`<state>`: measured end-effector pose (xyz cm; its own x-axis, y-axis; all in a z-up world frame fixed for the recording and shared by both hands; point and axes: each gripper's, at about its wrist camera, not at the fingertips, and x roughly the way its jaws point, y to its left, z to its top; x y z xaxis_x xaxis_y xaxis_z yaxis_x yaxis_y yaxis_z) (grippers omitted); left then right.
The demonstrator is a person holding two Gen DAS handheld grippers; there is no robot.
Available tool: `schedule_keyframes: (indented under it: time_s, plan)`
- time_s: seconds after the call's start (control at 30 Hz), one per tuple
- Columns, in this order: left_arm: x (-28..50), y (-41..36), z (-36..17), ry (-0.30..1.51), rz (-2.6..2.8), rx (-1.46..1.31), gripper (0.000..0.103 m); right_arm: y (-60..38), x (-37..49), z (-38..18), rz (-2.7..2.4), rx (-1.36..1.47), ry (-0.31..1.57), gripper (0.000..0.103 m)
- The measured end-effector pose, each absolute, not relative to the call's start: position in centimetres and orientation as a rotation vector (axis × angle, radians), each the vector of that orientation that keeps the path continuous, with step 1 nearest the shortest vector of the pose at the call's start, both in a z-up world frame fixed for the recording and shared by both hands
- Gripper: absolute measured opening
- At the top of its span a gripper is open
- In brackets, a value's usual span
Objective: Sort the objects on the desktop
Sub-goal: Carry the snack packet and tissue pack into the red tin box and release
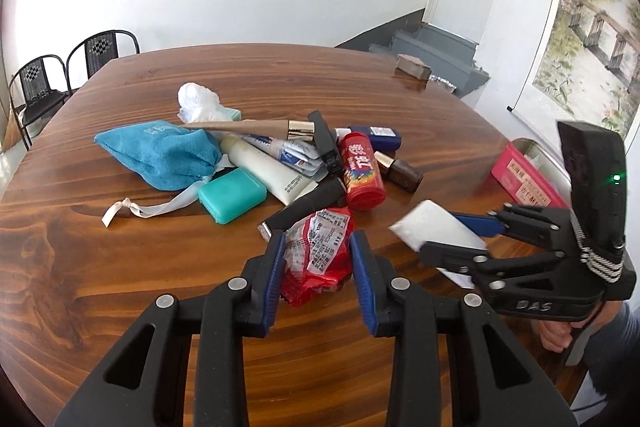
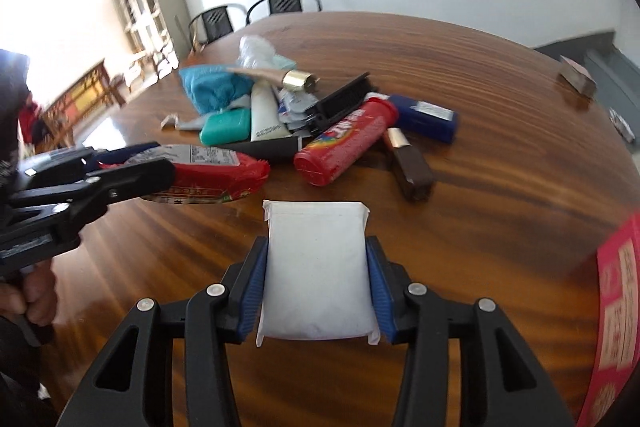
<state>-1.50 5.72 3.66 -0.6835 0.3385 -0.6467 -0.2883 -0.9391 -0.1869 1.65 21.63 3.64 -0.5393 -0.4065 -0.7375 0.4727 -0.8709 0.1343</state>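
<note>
My left gripper (image 1: 318,243) is shut on a red snack packet (image 1: 320,247) with a white printed label, held just above the wooden table (image 1: 120,267). In the right wrist view the same packet (image 2: 216,171) sticks out of the left gripper (image 2: 156,161). My right gripper (image 2: 316,247) is shut on a flat white sachet (image 2: 318,267), its blue pads pressing both sides. Behind lies a pile: blue cloth pouch (image 1: 160,155), teal soap case (image 1: 232,195), white tube (image 1: 268,171), red candy tube (image 1: 362,171), brown bottle (image 1: 400,173), dark blue box (image 1: 378,137), black comb (image 1: 326,143).
A pink tin box (image 1: 524,175) stands open at the table's right edge, close to the right gripper (image 1: 436,235). A small brown block (image 1: 413,67) sits at the far side. Two black chairs (image 1: 100,51) stand behind the table. A hand (image 2: 38,295) holds the left gripper's handle.
</note>
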Motion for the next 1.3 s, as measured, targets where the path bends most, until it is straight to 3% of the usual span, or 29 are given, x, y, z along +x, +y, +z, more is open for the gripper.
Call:
schedule_keyframes:
  time_s: [0.17,0.57,1.3]
  plan:
    - [-0.8,6.4,4.3,-0.158,2.584,-0.99,0.034,24.8,3.3,5.0,-2.464,1.068,-0.033,0.051]
    - [0.3,11.7,6.6,-0.133,2.524,-0.927,0.034,33.5,8.3,9.0,-2.758,0.85,-0.163,0.051]
    - [-2.8,33.6,10.6,0.008,2.168,-0.813,0.034,48.1,10.6,8.0,-3.105,0.92,-0.402,0.051]
